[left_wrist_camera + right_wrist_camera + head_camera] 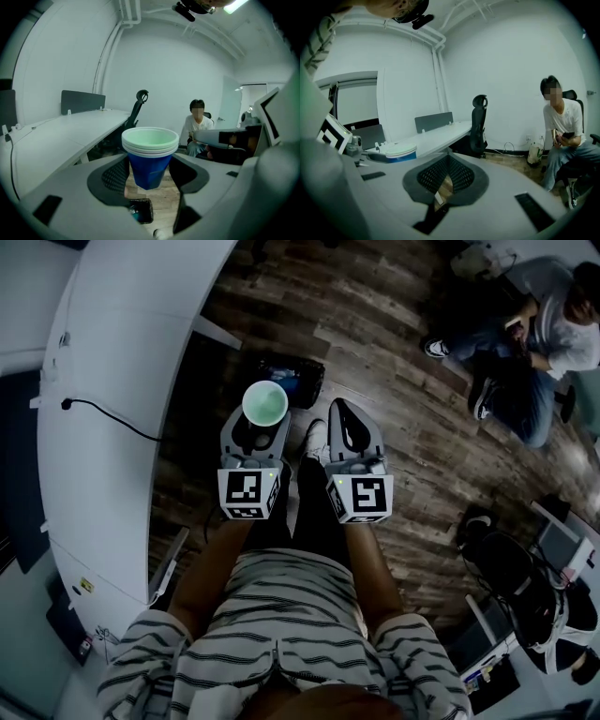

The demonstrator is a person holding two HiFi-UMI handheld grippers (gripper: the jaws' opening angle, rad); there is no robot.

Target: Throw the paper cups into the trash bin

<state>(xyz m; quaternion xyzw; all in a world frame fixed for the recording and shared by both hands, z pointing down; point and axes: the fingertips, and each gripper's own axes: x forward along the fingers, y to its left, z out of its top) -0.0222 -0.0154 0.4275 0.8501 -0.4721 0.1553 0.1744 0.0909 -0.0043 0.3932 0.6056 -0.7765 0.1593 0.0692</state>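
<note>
A stack of blue paper cups [265,404] with white rims and pale green insides stands upright between the jaws of my left gripper [258,425], which is shut on the stack. In the left gripper view the cups [150,157] hang above a small black trash bin [140,211] on the floor. From the head view, the bin [292,379] lies just beyond the cups. My right gripper [350,425] is beside the left one, shut and holding nothing. The right gripper view has the cup rims [398,152] at its left and its own jaws [447,163] together.
A long white desk [122,381] with a black cable runs along the left. A person [530,334] sits at the upper right on the wood floor side. An office chair [525,601] stands at the lower right. My shoe [314,439] shows between the grippers.
</note>
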